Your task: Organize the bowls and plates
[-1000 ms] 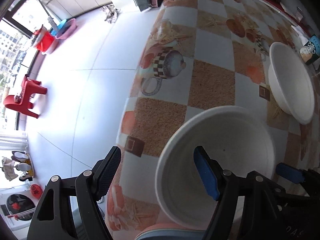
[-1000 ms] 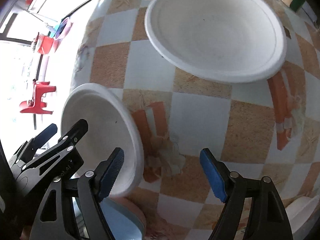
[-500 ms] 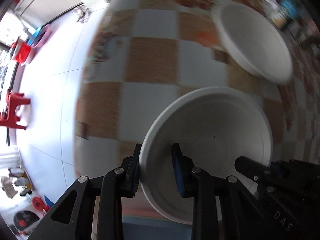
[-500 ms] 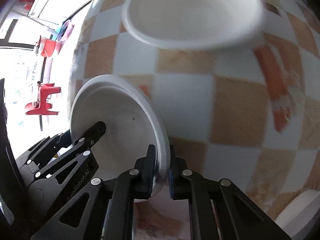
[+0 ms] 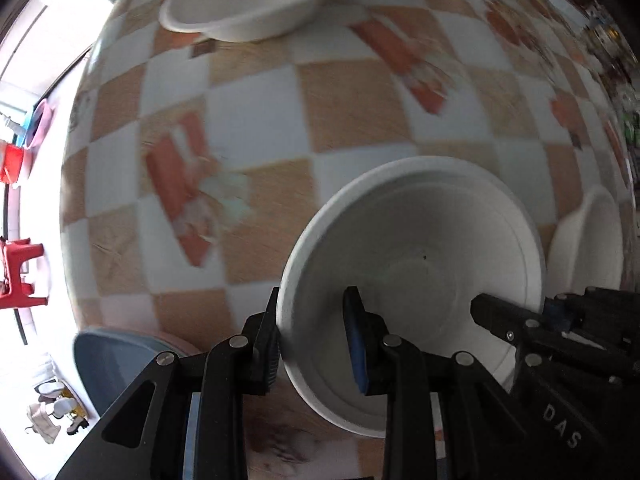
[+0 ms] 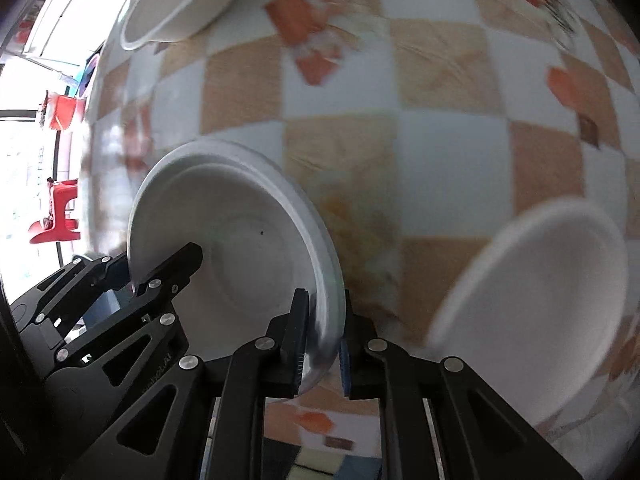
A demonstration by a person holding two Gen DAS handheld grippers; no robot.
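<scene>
Two grippers clamp one white bowl [image 5: 420, 280] between them, each biting an opposite side of its rim. The left gripper [image 5: 314, 336] has one pad outside the wall and the blue pad inside, pressed on the near-left rim; the right gripper [image 6: 322, 336] pinches the thin rim on the bowl's right edge, with its jaws almost together. In the left wrist view the right gripper comes in from the lower right, so the bowl hangs between the two claws, tilted a little and off the checked tablecloth [image 5: 248, 120].

Outward from the right claw, a second white bowl [image 6: 540, 292] lies just to its right and slightly ahead, nearer to this hand than to the left one. In the left wrist view that same bowl shows just beyond the carried one's far right rim. Far ahead and to the left of both claws, well apart, a third white bowl [image 5: 248, 0] sits near the table's far edge.

Judging by the task, nesting probably comes next, and the close bowl on the right claw's side looks the likelier target. That calls for a carry to the right, with the held bowl kept level over it.
</scene>
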